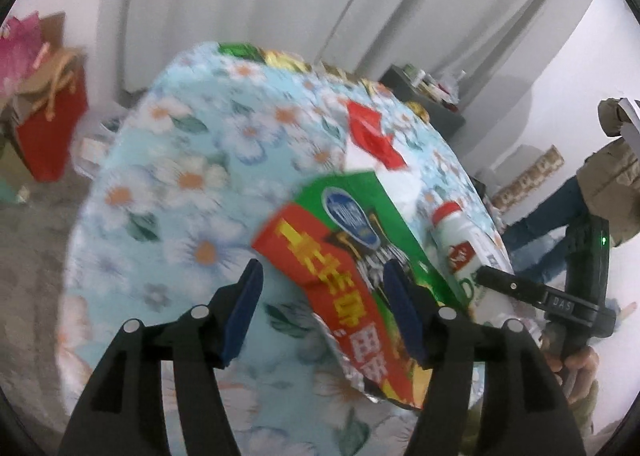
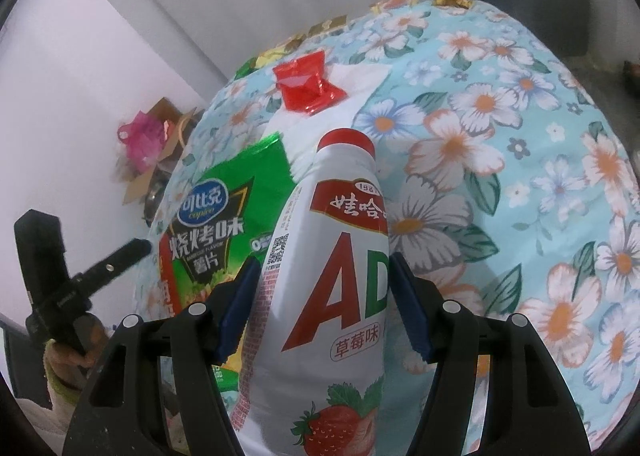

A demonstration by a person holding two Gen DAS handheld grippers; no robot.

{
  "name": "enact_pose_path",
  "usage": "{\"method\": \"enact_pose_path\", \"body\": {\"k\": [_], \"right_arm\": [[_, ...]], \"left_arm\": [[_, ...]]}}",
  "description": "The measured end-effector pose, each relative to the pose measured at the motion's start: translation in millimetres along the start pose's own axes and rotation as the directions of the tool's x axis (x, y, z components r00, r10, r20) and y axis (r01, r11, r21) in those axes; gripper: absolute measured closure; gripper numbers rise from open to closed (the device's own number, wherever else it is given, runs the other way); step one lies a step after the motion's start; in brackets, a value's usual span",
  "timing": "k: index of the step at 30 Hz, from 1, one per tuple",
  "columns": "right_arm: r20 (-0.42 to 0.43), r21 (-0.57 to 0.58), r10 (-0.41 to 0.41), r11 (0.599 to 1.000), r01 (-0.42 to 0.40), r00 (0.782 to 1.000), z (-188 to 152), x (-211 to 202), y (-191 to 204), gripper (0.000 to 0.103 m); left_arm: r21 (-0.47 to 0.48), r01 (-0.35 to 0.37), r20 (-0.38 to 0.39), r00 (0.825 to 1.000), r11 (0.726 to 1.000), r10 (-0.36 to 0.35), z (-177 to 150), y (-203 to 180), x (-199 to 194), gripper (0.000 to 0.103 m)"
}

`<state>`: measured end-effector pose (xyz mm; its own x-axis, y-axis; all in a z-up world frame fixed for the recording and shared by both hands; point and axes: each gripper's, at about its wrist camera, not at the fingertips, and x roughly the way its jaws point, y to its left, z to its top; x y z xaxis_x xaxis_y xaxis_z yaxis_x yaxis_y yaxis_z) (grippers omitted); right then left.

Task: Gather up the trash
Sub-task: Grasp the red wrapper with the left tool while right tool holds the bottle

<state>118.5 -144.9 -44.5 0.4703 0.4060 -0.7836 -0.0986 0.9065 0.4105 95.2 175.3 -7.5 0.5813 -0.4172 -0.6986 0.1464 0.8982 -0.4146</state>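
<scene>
A green and red chip bag (image 1: 352, 256) lies on the floral tablecloth (image 1: 180, 184). My left gripper (image 1: 324, 312) is open, its jaws on either side of the bag's lower end. A white drink bottle with a red cap (image 2: 332, 276) stands between the pads of my right gripper (image 2: 324, 304), which look closed against its sides. The bottle also shows in the left wrist view (image 1: 456, 236), and the chip bag in the right wrist view (image 2: 224, 224). A crumpled red wrapper (image 2: 306, 86) lies on a white napkin (image 2: 360, 76) farther back.
Gold and green wrappers (image 2: 320, 30) line the table's far edge. A red gift bag (image 1: 48, 124) and boxes stand on the floor at the left. A dark cabinet (image 2: 532, 8) stands by the curtain. A person (image 1: 600, 176) stands at the right.
</scene>
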Motion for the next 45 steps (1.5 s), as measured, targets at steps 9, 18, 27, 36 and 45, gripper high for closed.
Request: {"method": "enact_pose_path", "body": {"k": [9, 18, 27, 36, 45], "right_arm": [[0.051, 0.006, -0.054, 0.999, 0.054, 0.997, 21, -16, -14, 0.042], [0.050, -0.026, -0.116, 0.993, 0.117, 0.992, 37, -10, -28, 0.041], [0.001, 0.001, -0.094, 0.996, 0.094, 0.996, 41, 13, -47, 0.040], [-0.007, 0.025, -0.061, 0.998, 0.061, 0.998, 41, 16, -54, 0.040], [0.024, 0.020, -0.084, 0.996, 0.084, 0.996, 37, 8, -47, 0.041]], "left_arm": [[0.068, 0.073, -0.015, 0.997, 0.995, -0.072, 62, -24, 12, 0.042], [0.113, 0.079, -0.151, 0.987, 0.990, -0.062, 131, -51, 111, 0.030], [0.182, -0.038, -0.168, 0.983, 0.983, 0.069, 155, -60, 194, 0.029], [0.282, -0.101, -0.126, 0.982, 0.954, 0.141, 150, -70, 215, 0.074], [0.347, -0.116, -0.022, 0.991, 0.931, 0.131, 154, -84, 183, 0.098]]}}
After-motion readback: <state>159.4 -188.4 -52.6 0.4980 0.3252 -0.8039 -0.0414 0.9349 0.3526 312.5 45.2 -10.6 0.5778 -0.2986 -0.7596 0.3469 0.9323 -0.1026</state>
